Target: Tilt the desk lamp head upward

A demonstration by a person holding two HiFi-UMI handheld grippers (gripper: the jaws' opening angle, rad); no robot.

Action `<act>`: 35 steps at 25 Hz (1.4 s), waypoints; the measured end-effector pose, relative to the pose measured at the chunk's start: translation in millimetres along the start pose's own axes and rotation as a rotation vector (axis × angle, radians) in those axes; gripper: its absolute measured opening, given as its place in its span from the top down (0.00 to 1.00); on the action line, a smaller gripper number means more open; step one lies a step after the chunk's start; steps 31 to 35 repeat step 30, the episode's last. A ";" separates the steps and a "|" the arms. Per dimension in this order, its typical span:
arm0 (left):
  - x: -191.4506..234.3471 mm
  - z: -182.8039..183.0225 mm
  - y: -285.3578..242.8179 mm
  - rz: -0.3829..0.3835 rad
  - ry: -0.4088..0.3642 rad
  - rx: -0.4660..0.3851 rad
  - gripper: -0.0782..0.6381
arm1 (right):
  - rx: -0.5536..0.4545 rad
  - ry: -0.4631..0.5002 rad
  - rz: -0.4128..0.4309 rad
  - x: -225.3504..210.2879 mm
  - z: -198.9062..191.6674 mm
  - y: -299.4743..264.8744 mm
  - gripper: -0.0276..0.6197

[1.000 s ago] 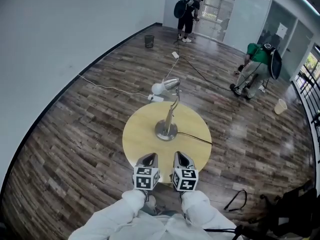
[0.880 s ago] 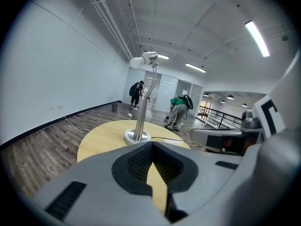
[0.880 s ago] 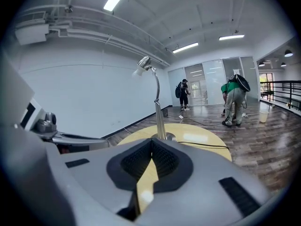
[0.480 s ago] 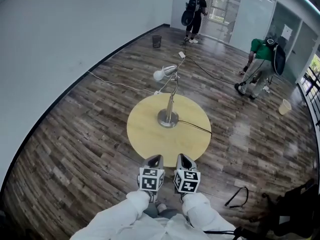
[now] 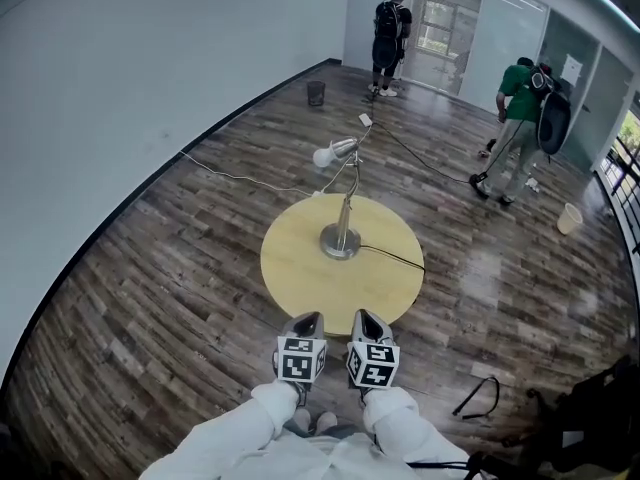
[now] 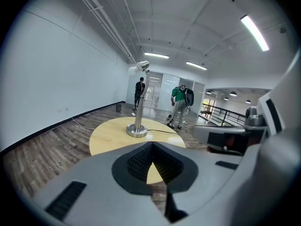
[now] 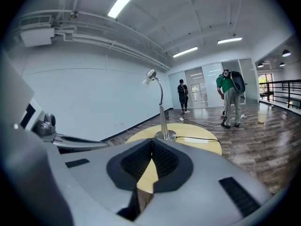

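A silver desk lamp [image 5: 343, 213] stands on a round yellow table [image 5: 300, 273], its round base [image 5: 340, 242] near the middle and its white-tipped head [image 5: 333, 152] bent over to the left. The lamp [image 6: 139, 100] is also seen in the left gripper view and the lamp [image 7: 160, 107] in the right gripper view. My left gripper [image 5: 305, 321] and right gripper [image 5: 365, 321] hang side by side at the table's near edge, well short of the lamp. Both are shut with nothing between the tips.
A black cord [image 5: 392, 256] runs from the lamp base off the table's right side. A white cable [image 5: 230, 176] lies on the wooden floor at left. Two people [image 5: 520, 118] stand far back near glass doors. A black bin [image 5: 316, 92] stands by the wall.
Both grippers have drawn back from over the table to its near edge. The table and lamp sit farther away in the head view. The person in green has stood up.
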State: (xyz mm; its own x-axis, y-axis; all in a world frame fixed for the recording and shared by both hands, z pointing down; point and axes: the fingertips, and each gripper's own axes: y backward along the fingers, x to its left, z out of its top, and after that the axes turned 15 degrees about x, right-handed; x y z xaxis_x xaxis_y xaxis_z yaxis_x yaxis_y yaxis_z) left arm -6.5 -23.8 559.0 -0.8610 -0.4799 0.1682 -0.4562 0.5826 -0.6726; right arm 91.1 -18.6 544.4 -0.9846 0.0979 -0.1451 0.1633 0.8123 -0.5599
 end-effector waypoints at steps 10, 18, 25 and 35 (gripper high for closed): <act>16.8 4.7 -0.3 -0.005 -0.018 0.005 0.89 | 0.000 0.081 -0.024 15.0 12.7 -8.7 0.94; 29.8 8.0 -1.3 -0.008 -0.015 0.009 0.89 | -0.001 0.105 -0.025 28.9 20.9 -19.7 0.94; 32.8 7.4 1.2 -0.003 -0.025 0.013 0.89 | -0.015 0.093 -0.021 34.5 22.9 -20.8 0.94; 35.1 8.4 0.5 0.002 -0.027 0.006 0.89 | -0.012 0.099 -0.023 34.1 21.1 -21.3 0.94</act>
